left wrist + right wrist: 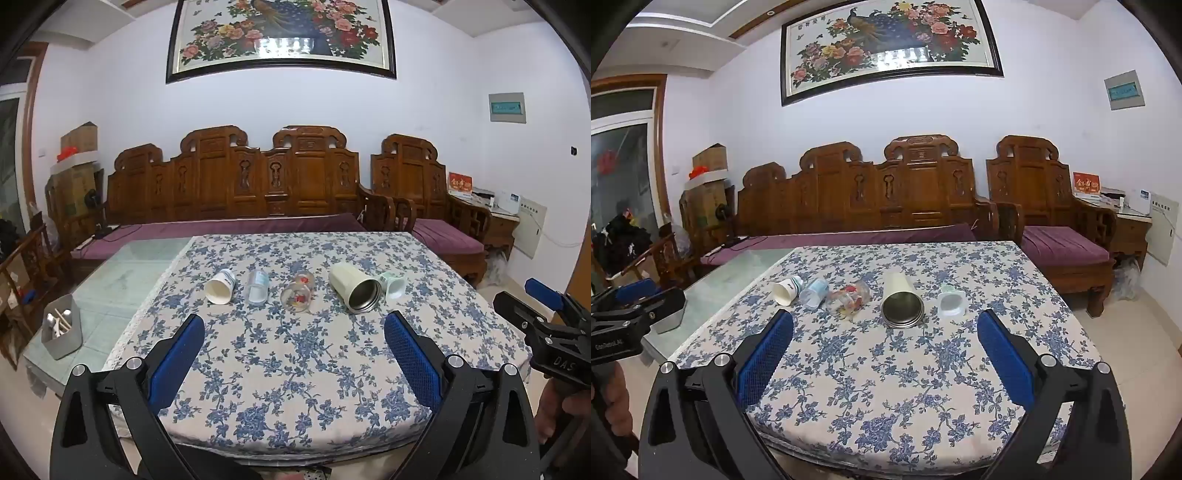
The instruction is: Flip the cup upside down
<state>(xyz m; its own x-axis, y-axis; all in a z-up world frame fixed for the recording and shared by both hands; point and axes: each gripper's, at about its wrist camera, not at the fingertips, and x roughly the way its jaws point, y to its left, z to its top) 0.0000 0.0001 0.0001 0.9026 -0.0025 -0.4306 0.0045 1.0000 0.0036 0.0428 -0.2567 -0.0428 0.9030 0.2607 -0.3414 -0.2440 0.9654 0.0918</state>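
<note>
Several cups lie on their sides in a row on the floral tablecloth (295, 369): a white paper cup (220, 286) (786, 290), a clear plastic cup (257, 287) (813, 292), a glass with red print (297, 291) (848, 298), a cream steel-lined tumbler (355, 287) (902, 301) and a pale green cup (393, 286) (950, 302). Their mouths face me. My left gripper (294, 341) is open and empty, short of the row. My right gripper (885, 339) is open and empty, also short of the row, facing the tumbler.
A grey holder with utensils (61, 332) stands on the bare glass tabletop (125, 273) left of the cloth. A carved wooden sofa (236, 184) with purple cushions runs behind the table. The other gripper shows at the right edge of the left wrist view (546, 332).
</note>
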